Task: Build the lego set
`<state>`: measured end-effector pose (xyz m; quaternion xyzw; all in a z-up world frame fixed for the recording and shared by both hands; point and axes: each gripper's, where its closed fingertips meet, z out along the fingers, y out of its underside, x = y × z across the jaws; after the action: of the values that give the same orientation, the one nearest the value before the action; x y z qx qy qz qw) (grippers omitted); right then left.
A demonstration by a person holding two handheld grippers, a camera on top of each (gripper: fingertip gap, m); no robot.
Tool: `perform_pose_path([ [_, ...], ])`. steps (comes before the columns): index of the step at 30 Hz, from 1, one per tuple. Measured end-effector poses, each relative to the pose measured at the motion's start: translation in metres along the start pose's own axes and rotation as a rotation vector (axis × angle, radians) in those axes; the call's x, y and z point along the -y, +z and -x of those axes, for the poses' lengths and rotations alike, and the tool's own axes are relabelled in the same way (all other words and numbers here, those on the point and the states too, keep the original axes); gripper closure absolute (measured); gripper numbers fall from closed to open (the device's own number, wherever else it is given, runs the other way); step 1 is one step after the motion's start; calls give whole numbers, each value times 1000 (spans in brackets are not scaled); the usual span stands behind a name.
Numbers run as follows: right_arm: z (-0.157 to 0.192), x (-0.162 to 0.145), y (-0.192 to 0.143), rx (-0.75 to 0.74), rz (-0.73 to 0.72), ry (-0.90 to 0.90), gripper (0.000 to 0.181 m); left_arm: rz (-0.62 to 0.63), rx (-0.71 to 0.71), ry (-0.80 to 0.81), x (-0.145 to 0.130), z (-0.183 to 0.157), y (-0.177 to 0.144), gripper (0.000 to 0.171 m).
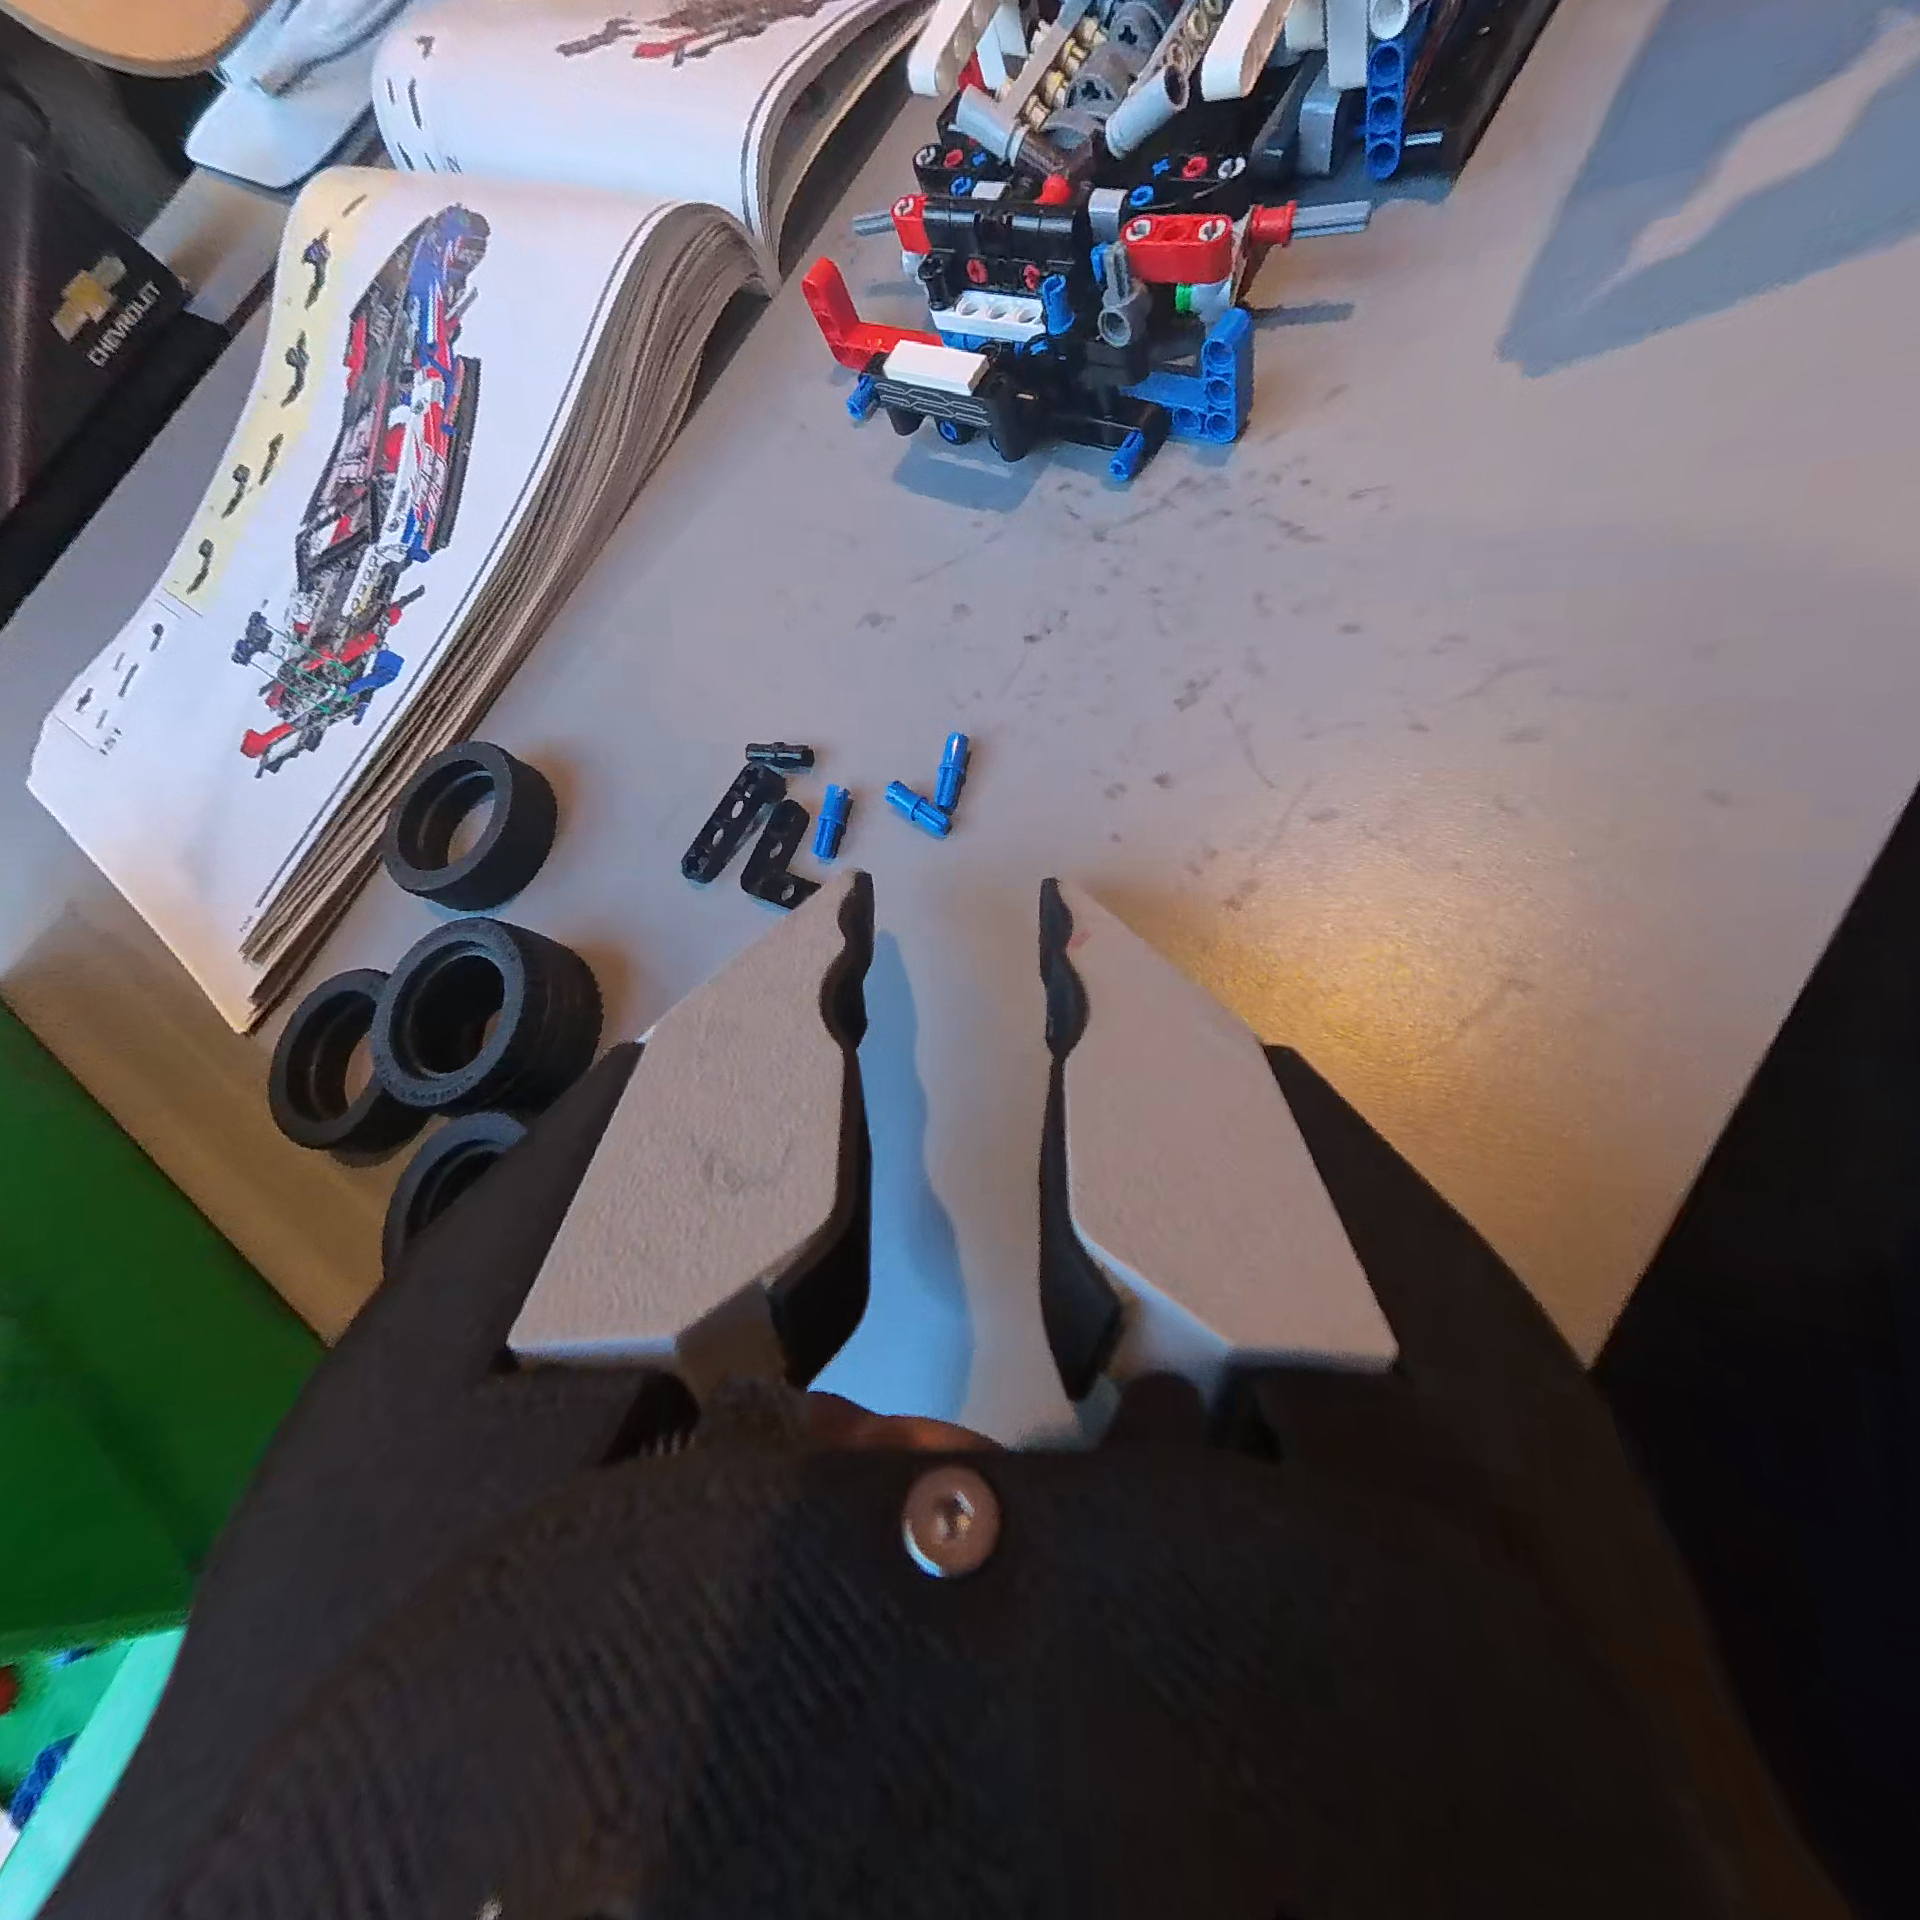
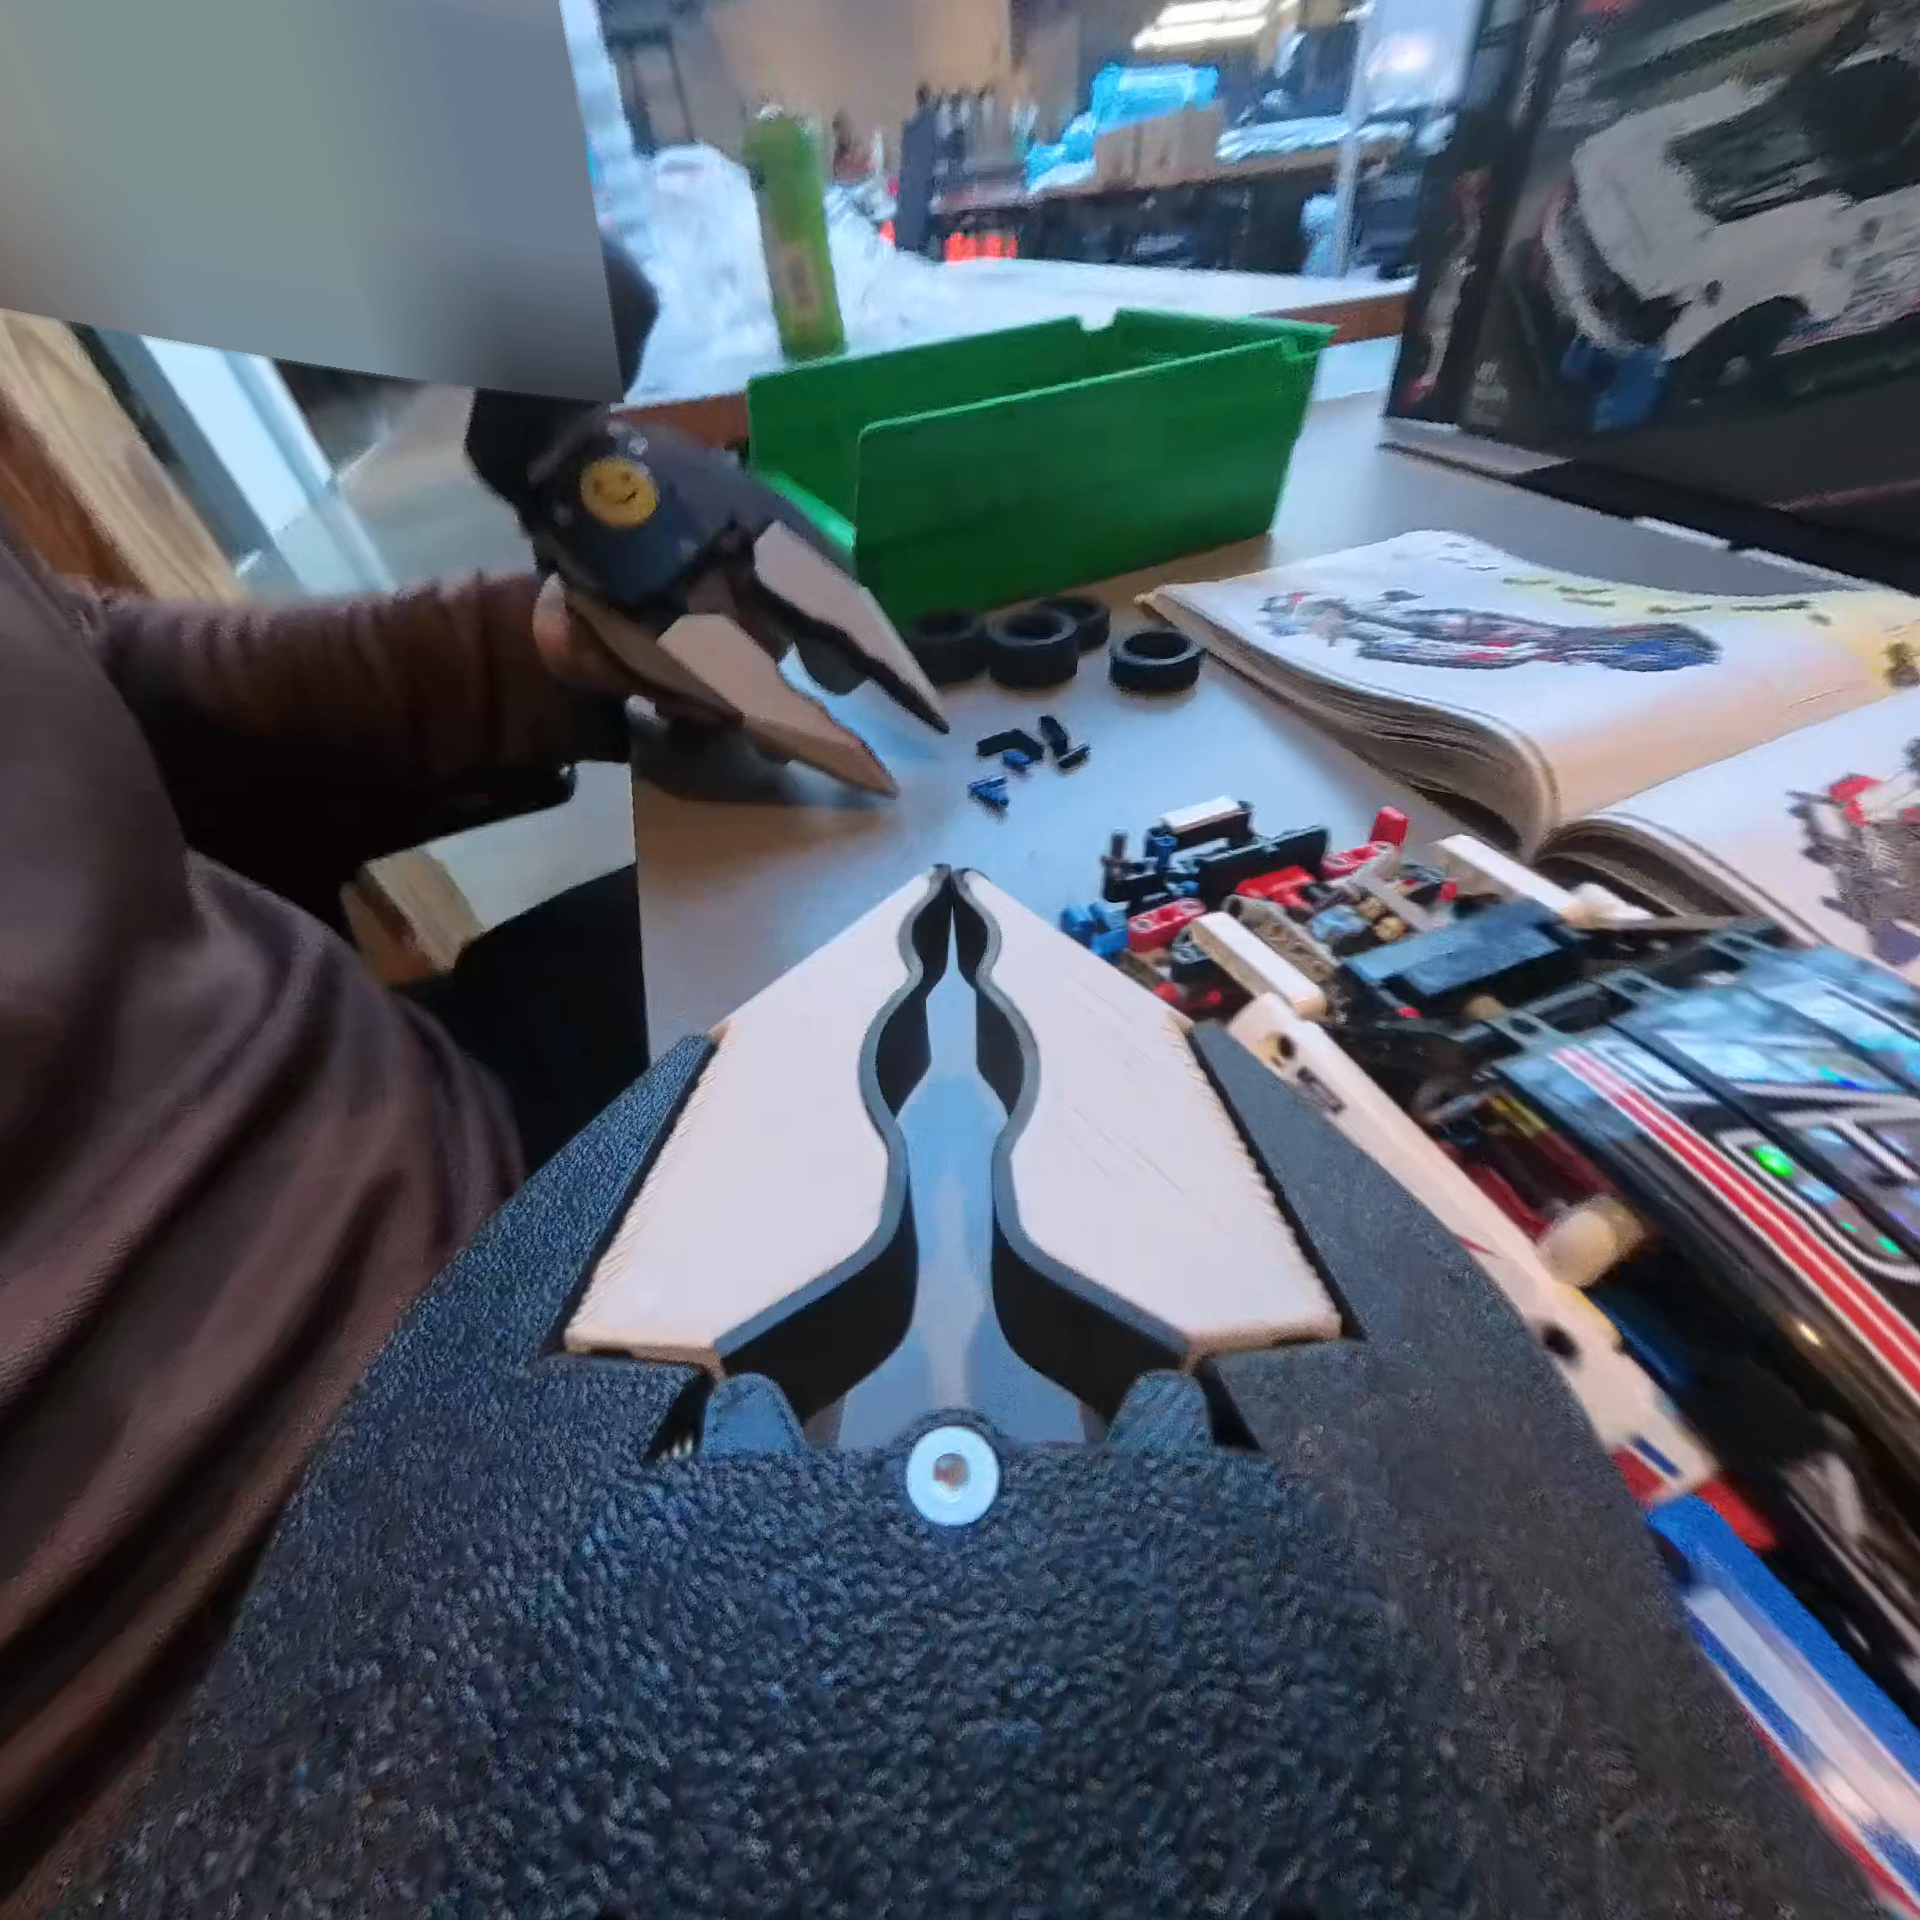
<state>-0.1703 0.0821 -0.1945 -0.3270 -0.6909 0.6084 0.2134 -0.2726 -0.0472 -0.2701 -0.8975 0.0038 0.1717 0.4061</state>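
My left gripper (image 1: 954,883) is open and empty, its tips just short of a small pile of loose pieces on the grey table: blue pins (image 1: 928,795) and black connectors (image 1: 750,831). The half-built car model (image 1: 1049,301) stands farther back. In the right wrist view my right gripper (image 2: 951,875) is shut and empty, held over the table edge beside the car model (image 2: 1455,977). The left gripper (image 2: 914,748) shows there too, open, pointing at the loose pieces (image 2: 1023,756).
Several black tyres (image 1: 473,821) lie left of the left gripper, by an open instruction book (image 1: 353,499). A green bin (image 2: 1039,447) stands behind the tyres (image 2: 1039,644). The set's box (image 2: 1683,229) is at the back right. A person's sleeved arm (image 2: 260,727) is on the left. There is about 20 cm between the tips of the two grippers.
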Motion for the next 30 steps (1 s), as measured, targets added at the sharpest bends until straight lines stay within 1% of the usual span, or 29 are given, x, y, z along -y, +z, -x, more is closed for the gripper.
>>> perform_pose_path([
  [3, 6, -2, 6, 38, 23, -26, 181, -12, -19, -35, 1, 1, -1, 142],
  [8, 9, -4, 7, 89, 32, 2, 181, -60, -13, -66, 6, 6, -6, 143],
  [12, 8, -5, 8, 108, 44, 11, 181, -48, -29, -79, 5, 5, -3, 143],
  [17, 7, -5, 9, 123, 44, 17, 181, -85, -27, -87, 13, 9, -2, 145],
  [27, 7, -3, 9, 174, 34, 34, 181, -52, -29, -111, 10, 11, 4, 145],
  [30, 10, -3, 8, 173, 35, 10, 181, -50, -12, -118, 10, 14, 4, 145],
])
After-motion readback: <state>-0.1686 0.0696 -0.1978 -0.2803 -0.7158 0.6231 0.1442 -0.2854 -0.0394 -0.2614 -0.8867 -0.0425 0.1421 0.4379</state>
